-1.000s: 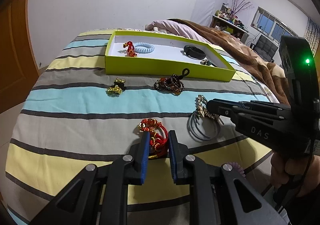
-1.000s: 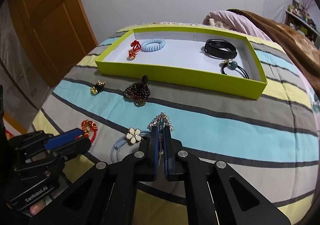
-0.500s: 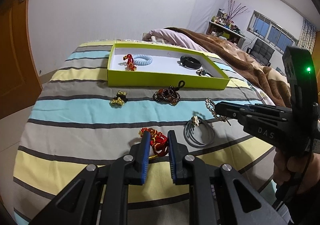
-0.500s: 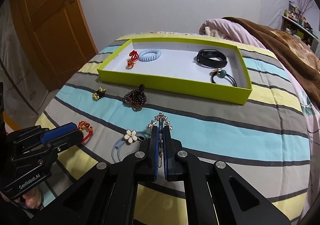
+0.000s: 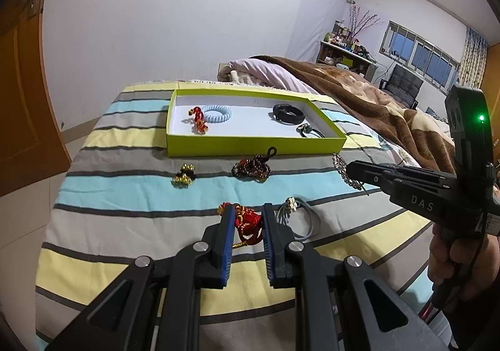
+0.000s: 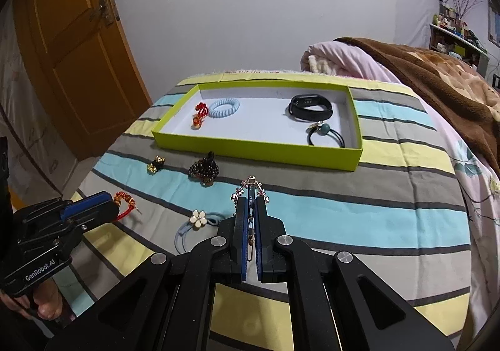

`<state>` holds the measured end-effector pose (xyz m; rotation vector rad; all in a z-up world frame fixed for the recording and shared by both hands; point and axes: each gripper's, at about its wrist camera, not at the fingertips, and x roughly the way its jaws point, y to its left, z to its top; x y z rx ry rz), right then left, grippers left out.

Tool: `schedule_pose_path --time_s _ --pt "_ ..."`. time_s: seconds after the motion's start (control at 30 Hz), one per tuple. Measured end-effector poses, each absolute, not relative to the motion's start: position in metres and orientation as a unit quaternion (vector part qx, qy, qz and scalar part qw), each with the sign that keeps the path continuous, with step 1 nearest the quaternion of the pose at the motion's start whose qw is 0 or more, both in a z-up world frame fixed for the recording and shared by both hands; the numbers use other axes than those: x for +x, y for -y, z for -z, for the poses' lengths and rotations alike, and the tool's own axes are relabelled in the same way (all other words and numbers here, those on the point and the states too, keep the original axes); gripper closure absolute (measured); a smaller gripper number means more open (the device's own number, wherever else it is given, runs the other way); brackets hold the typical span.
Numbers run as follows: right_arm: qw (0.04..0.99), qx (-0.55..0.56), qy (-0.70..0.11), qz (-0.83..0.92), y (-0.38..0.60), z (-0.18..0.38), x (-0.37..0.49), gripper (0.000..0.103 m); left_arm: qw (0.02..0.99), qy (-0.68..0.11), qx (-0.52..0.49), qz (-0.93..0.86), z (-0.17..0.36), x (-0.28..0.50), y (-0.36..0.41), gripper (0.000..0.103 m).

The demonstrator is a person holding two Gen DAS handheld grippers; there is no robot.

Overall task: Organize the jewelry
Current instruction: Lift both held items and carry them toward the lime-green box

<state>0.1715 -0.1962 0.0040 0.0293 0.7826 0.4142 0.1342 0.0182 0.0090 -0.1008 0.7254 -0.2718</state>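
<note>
My left gripper (image 5: 247, 213) is shut on a red braided bracelet with gold beads (image 5: 248, 221) and holds it above the striped bedspread. My right gripper (image 6: 250, 204) is shut on a silver crystal chain bracelet (image 6: 250, 187), also lifted; it shows in the left wrist view (image 5: 340, 168). A lime green tray (image 6: 250, 147) at the far end holds a red charm, a light blue coil tie (image 6: 224, 107), a black band (image 6: 309, 107) and a black hair tie. A gold bead piece (image 5: 184, 176), a dark bead bracelet (image 5: 251, 167) and a flower hair tie (image 5: 295, 213) lie on the bed.
A brown blanket (image 5: 375, 101) and pink pillow lie to the right of the tray. An orange door (image 6: 72, 54) stands at the left. The bed edge drops off at the left and near sides.
Both grippers have risen and pulled back from the bed, each carrying its bracelet. The red bracelet has left the bedspread. The flower hair tie stays where it was.
</note>
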Motion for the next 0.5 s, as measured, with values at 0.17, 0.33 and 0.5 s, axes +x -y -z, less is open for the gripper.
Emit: schedule_pose_path --time_s 0.17,0.33,0.5 --pt "0.906 0.017 -0.372 -0.201 0.201 -0.010 0.172 0.100 0.927 -0.348 -0.046 0.135 -0.019 0.137 -0.018 0.085" --pt "0.909 0.018 -0.364 -0.200 0.204 -0.017 0.176 0.100 0.931 -0.337 -0.038 0.138 -0.029 0.146 -0.016 0.085" --pt "0.912 0.024 -0.359 -0.199 0.209 -0.023 0.186 0.100 0.935 -0.324 -0.036 0.140 -0.041 0.164 -0.017 0.085"
